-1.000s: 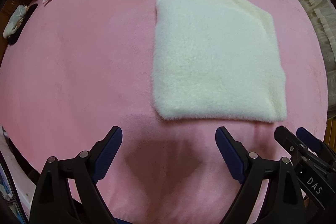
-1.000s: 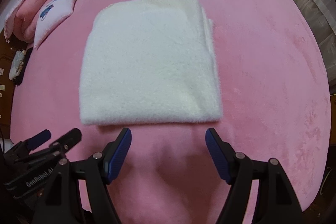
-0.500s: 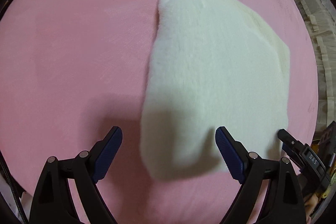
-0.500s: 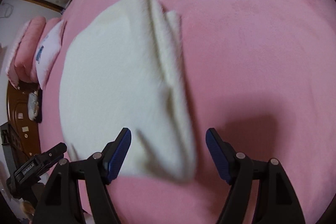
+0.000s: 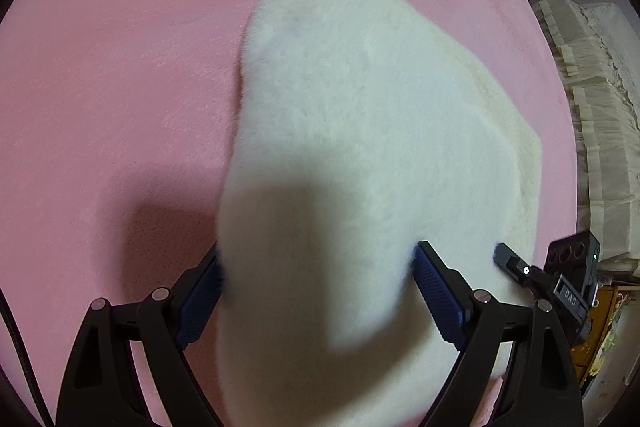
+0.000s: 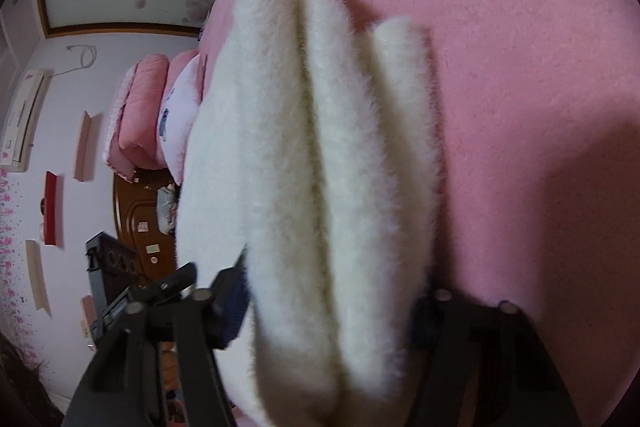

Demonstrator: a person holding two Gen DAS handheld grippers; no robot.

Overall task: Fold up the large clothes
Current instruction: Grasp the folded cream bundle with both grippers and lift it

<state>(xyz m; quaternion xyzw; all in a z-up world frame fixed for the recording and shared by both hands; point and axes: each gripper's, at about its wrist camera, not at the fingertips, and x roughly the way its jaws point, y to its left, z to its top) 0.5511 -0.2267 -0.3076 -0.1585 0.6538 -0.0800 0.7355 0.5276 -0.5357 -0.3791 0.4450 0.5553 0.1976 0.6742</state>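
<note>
A folded white fluffy garment (image 5: 360, 107) lies on the pink bed cover (image 5: 100, 67). My left gripper (image 5: 318, 255) points steeply down over the garment's near corner. Its blue pads (image 5: 438, 293) stand wide and are closing a little, with the fleece filling the gap between them. In the right wrist view the garment (image 6: 312, 147) shows its layered folded edge. My right gripper (image 6: 332, 279) straddles that edge with its jaws closing. The fleece bulges over the right pad and touches the left one. The right gripper's tip (image 5: 516, 265) shows at the garment's right edge in the left wrist view.
Pink bed cover (image 6: 520, 67) stretches to the right of the garment. A pink pillow (image 6: 140, 115) and a white pillow (image 6: 180, 115) lie by the wooden headboard (image 6: 132, 219). Pale ruffled fabric (image 5: 592, 147) hangs beyond the bed's right edge.
Both grippers have come down from above the bed onto the garment's near edge. The right gripper tilted toward level and its jaws narrowed around the layered edge.
</note>
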